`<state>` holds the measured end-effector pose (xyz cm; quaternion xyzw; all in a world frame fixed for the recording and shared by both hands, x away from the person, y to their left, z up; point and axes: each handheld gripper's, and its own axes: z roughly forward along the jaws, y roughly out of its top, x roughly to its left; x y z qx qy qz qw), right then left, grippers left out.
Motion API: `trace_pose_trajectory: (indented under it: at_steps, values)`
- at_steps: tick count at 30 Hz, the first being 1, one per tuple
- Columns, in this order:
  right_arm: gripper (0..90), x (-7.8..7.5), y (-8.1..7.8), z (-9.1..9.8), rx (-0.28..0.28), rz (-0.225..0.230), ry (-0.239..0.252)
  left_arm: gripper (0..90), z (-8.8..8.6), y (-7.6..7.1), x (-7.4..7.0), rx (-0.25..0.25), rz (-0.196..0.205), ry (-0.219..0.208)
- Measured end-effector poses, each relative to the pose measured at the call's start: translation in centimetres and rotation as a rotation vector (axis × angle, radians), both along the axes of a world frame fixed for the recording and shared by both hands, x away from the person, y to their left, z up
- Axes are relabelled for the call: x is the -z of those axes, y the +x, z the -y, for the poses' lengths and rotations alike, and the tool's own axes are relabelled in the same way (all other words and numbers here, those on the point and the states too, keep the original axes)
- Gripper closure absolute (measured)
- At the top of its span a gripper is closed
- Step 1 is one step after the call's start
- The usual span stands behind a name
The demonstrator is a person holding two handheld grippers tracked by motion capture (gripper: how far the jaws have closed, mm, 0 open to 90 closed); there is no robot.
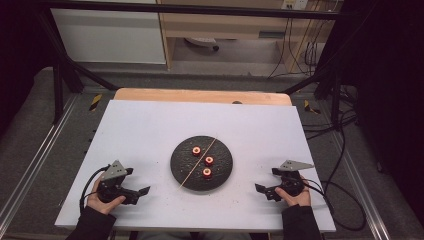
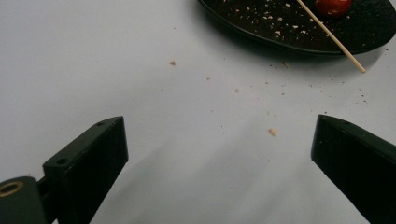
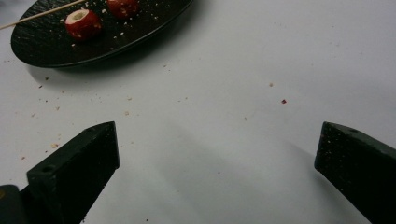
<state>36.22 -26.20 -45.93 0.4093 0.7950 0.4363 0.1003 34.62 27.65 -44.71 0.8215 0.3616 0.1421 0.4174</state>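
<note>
Both grippers resting low near the near edge of the white surface point(image 1: 150, 125): left gripper point(image 1: 141, 191) toward the near left corner, right gripper point(image 1: 261, 189) toward the near right corner, each with fingers point(image 2: 88, 158) spread wide and nothing between them. Right gripper's fingers point(image 3: 77, 161) likewise apart over bare, crumb-dotted surface.

Black plate point(image 1: 177, 167) sitting at the middle of the surface, between the two grippers and well apart from both. Three red hollowed fruit pieces point(image 1: 209, 161) lying on it in a slanted row, apart from one another. Thin wooden skewer point(image 1: 199, 163) laid diagonally across the plate, near end jutting past the rim toward the left gripper, as seen in the left gripper view point(image 2: 348, 56).

Likely step: picking up the skewer and threading the fruit.

To do it well:
- Go for the overhanging end of the skewer, where fingers can close under and over it without scraping the plate.
- Pinch squarely across the stick, fingers level, to stop it rolling or flicking away.
- Steady one fruit piece with the other gripper, lightly, since soft flesh probably crushes.
- Line the tip with the hollow centre before pushing.
- Keep the plate from sliding while pressing.
</note>
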Motion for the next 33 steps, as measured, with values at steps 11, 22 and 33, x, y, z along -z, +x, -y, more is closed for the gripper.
trace_pose_trajectory:
  at_steps: [11,22,33]
  values:
    - [0.4,-0.1,-0.1,0.1,-0.002,0.007,0.008,2.6,0.5,0.0,-0.1,0.009,-0.004,0.01]
    - [0.4,-0.3,-0.1,0.2,0.001,0.012,0.013,3.1,1.3,0.1,-0.6,0.008,-0.006,0.026]
    - [0.4,-0.3,-0.1,0.2,0.003,0.009,0.013,4.0,2.5,0.3,-1.6,-0.005,-0.006,0.043]
